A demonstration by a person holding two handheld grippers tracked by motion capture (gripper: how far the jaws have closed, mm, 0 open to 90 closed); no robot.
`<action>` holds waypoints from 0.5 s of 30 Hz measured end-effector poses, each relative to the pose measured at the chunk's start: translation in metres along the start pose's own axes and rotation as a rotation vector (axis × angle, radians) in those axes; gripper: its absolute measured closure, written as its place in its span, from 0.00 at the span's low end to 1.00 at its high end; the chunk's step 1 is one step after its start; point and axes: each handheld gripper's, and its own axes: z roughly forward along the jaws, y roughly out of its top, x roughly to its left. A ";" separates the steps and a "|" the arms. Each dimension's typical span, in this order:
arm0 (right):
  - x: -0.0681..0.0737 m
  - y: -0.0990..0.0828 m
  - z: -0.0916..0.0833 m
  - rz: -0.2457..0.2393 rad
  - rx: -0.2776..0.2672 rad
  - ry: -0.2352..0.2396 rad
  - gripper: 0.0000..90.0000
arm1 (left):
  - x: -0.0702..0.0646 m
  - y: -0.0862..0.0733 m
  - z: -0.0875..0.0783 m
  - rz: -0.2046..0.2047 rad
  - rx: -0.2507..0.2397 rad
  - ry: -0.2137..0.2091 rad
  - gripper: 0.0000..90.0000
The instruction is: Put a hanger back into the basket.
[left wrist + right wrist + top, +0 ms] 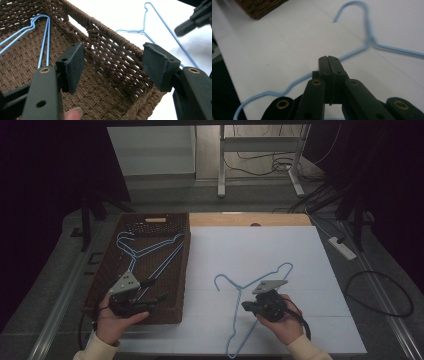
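Right gripper (329, 61) clamps its jaws on the thin blue wire hanger (372, 42) beside the brown woven basket (172, 270), ready to lift; left gripper (112, 65) waits spread over the basket.

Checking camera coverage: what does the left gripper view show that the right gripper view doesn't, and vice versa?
Left gripper view: the woven inside of the basket, blue hangers lying in it, and the left gripper open above it. Right gripper view: the right gripper shut, with wire running behind its tips. Both: the loose hanger on the white table.
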 end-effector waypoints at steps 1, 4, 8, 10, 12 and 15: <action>0.004 0.002 0.005 -0.010 0.016 0.011 1.00 | 0.000 0.000 0.000 0.000 0.002 -0.001 0.39; 0.018 0.005 0.017 -0.038 0.064 0.043 1.00 | 0.000 -0.001 0.001 0.002 0.008 -0.003 0.38; 0.032 0.004 0.029 -0.070 0.117 0.076 1.00 | -0.001 -0.001 0.002 0.003 0.010 -0.006 0.38; 0.041 0.001 0.035 -0.101 0.158 0.082 1.00 | -0.001 -0.001 0.003 0.004 0.011 -0.006 0.38; 0.045 -0.002 0.038 -0.117 0.182 0.080 1.00 | -0.001 -0.001 0.003 0.007 0.015 -0.007 0.38; 0.047 -0.005 0.040 -0.127 0.209 0.081 1.00 | -0.001 -0.001 0.004 0.006 0.016 -0.008 0.38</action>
